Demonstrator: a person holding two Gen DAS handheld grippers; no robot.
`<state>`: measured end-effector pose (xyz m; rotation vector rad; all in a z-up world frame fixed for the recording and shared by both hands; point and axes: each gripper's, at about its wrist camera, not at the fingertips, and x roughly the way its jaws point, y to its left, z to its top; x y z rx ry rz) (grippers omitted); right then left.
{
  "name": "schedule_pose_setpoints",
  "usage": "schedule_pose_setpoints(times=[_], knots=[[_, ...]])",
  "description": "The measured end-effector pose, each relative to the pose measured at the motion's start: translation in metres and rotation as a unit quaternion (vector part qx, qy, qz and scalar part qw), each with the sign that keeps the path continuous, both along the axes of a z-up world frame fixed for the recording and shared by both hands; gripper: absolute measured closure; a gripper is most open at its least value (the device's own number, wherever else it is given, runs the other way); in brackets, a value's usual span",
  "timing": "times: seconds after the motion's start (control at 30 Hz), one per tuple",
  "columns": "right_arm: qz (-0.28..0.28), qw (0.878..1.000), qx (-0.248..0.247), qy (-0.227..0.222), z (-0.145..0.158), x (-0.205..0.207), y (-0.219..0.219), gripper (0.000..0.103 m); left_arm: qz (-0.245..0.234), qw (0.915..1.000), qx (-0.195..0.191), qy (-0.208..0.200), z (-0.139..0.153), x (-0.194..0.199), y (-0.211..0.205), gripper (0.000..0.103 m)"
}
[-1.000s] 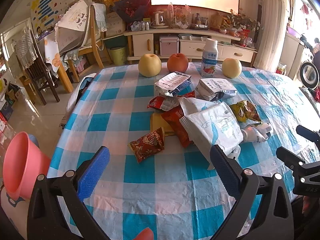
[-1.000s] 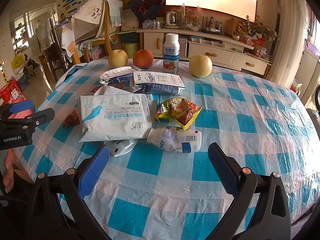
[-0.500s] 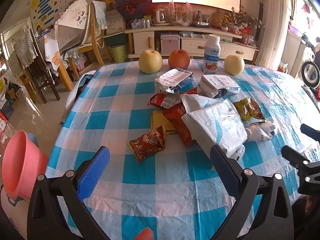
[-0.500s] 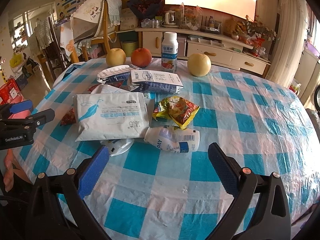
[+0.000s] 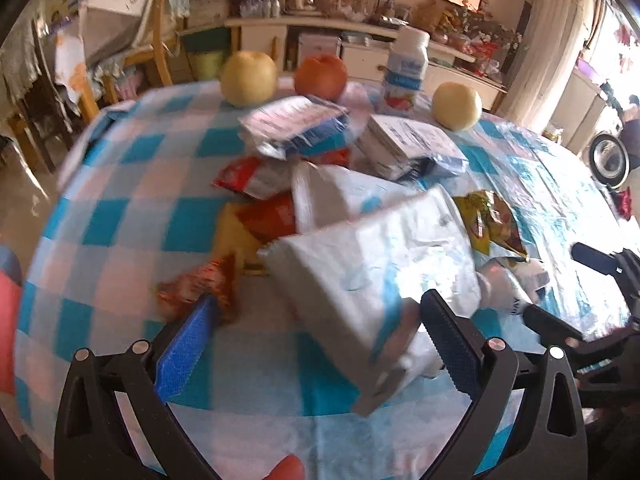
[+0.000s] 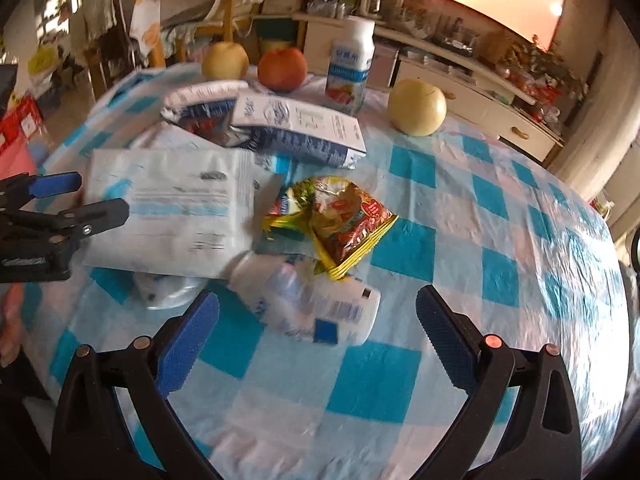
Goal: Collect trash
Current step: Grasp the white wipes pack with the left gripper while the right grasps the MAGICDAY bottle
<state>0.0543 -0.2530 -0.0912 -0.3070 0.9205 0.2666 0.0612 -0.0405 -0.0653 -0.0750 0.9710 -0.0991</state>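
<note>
We see a round counter (image 6: 460,208) under a crinkled cloth of blue and white checks. Along its far side stand a yellow pear (image 6: 224,60), a red apple (image 6: 282,69), an upright white drink bottle (image 6: 352,70) and a second pear (image 6: 417,107). Nearer the middle lies a loose heap: a large white pack (image 6: 168,212), a blue-and-white carton (image 6: 298,130), a yellow-and-red snack wrapper (image 6: 340,220) and a white bottle on its side (image 6: 316,308). On the left side rests a small red wrapper (image 5: 200,284), blurred.
</note>
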Motion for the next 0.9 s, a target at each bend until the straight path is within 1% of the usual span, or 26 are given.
schedule_pose_setpoints(times=[0.1, 0.13, 0.17, 0.2, 0.27, 0.4, 0.47, 0.5, 0.53, 0.63, 0.83, 0.87, 0.9], knots=[[0.01, 1.0, -0.004, 0.001, -0.004, 0.008, -0.001, 0.003, -0.012, 0.9999, 0.005, -0.004, -0.002, 0.002, -0.012, 0.007], [0.013, 1.0, -0.003, 0.001, -0.005, 0.009, -0.001, 0.003, -0.017, 0.9998, 0.005, -0.007, -0.002, 0.002, -0.016, 0.019], [0.02, 1.0, -0.002, -0.001, -0.007, 0.01, -0.001, 0.003, -0.026, 0.9996, -0.003, -0.008, -0.002, 0.002, -0.02, 0.028], [0.024, 1.0, -0.005, 0.0, -0.009, 0.011, 0.0, 0.003, -0.027, 0.9996, -0.005, -0.009, -0.001, 0.002, -0.023, 0.029], [0.025, 1.0, -0.004, 0.005, -0.015, 0.014, -0.001, 0.003, -0.028, 0.9995, -0.003, -0.017, 0.001, 0.003, -0.028, 0.035], [0.03, 0.999, -0.002, 0.01, -0.026, 0.017, -0.006, 0.003, -0.024, 0.999, -0.033, -0.017, 0.001, 0.005, -0.026, 0.044], [0.037, 0.999, 0.004, 0.005, -0.032, 0.018, -0.009, 0.003, -0.027, 0.9986, -0.038, -0.023, 0.004, 0.003, -0.026, 0.053], [0.037, 0.999, 0.004, 0.009, -0.037, 0.02, -0.011, 0.003, -0.028, 0.9985, -0.038, -0.026, 0.006, 0.002, -0.026, 0.055], [0.034, 0.999, 0.023, 0.014, -0.038, 0.023, -0.016, 0.003, -0.031, 0.9984, -0.04, -0.028, 0.007, 0.001, -0.027, 0.058], [0.033, 0.997, 0.057, 0.029, -0.042, 0.029, -0.026, 0.004, -0.04, 0.9977, -0.049, -0.024, 0.006, -0.002, -0.029, 0.059], [0.044, 0.997, 0.06, 0.022, -0.04, 0.028, -0.025, 0.008, -0.06, 0.9947, -0.083, -0.007, 0.0, -0.005, -0.037, 0.06], [0.045, 0.997, 0.061, 0.02, -0.038, 0.028, -0.025, 0.015, -0.064, 0.9943, -0.085, -0.006, -0.001, -0.006, -0.039, 0.06], [0.047, 0.997, 0.063, 0.017, -0.036, 0.028, -0.026, 0.028, -0.067, 0.9943, -0.082, -0.005, -0.002, -0.006, -0.042, 0.06]])
